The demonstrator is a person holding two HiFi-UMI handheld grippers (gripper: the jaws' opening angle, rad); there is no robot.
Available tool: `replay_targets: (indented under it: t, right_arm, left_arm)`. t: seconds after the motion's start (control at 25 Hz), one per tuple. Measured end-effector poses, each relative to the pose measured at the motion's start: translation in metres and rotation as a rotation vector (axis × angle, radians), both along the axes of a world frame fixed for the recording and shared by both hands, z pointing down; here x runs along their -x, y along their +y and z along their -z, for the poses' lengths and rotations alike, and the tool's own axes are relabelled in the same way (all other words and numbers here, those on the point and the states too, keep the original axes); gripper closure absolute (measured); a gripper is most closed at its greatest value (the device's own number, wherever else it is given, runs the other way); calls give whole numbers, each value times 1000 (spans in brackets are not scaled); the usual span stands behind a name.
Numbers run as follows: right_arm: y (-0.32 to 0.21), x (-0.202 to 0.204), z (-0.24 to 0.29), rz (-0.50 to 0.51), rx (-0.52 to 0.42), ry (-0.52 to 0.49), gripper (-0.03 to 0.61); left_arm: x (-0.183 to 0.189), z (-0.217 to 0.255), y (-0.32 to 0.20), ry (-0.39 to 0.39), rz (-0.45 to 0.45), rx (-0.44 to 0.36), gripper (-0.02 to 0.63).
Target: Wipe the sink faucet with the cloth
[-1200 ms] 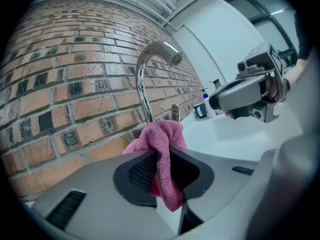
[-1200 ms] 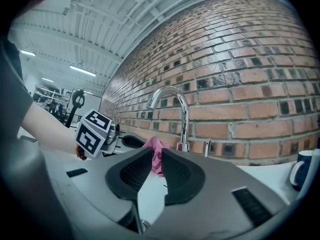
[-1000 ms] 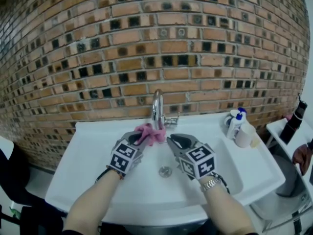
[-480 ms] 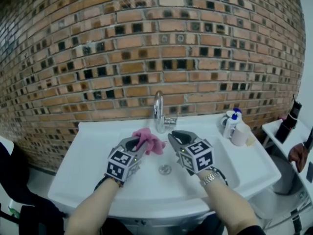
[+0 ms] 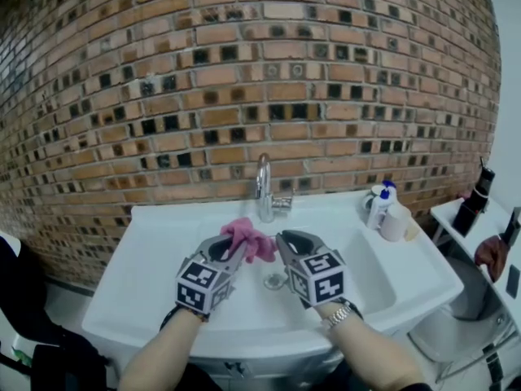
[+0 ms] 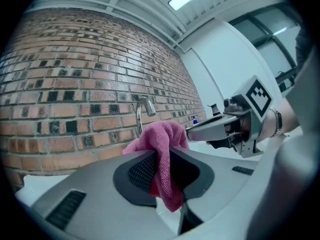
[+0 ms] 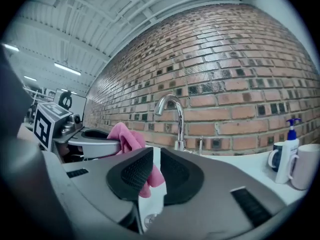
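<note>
Head view: the left gripper (image 5: 233,249) has the pink cloth (image 5: 251,239) pinched in its jaws, over the sink (image 5: 155,247) basin. The cloth sits just in front of the faucet (image 5: 263,187) base and is not touching it. The right gripper (image 5: 282,241) is beside the cloth on the other side, tips near it. No cloth-to-faucet contact now, so I judge the wipe itself isn't in hand. Can't tell how much of the spout is already done; it shows no marks either way. Only this view shows the drain, the soap bottle (image 5: 378,206) and the cup (image 5: 396,222) at the basin's right.

Left gripper view: the jaws are clamped on a fold of cloth, w/ the bulk bunched above the pads and a tail hanging below. The faucet spout rises behind, clearly apart. That grip detail is missing from the head view.

Right gripper view: its jaws have just been closing and a narrow gap is left, w/ white basin showing through. Nothing is pressed btwn the pads. The cloth tail hangs just past the tips, from the left gripper. This is the best look at the full faucet arc and side lever.
</note>
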State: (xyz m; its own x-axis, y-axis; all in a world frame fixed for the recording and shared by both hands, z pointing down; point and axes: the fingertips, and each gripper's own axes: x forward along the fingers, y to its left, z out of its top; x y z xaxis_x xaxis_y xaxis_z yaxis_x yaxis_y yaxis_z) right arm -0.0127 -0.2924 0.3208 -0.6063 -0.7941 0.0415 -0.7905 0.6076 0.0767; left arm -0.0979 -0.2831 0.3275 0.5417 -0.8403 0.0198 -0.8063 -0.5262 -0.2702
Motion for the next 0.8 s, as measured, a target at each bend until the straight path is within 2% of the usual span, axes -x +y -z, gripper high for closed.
replay_targets:
  t: [0.28, 0.48, 0.8]
  right_arm:
    - [10, -6, -8, -62, -113, 74, 555]
    - [7, -13, -10, -71, -87, 52, 565]
    - [10, -8, -14, -53, -90, 78, 566]
  left_arm:
    - [7, -4, 6, 19, -3, -9, 545]
    - [4, -4, 8, 6, -8, -16, 545]
    - [5, -8, 7, -23, 9, -16, 545]
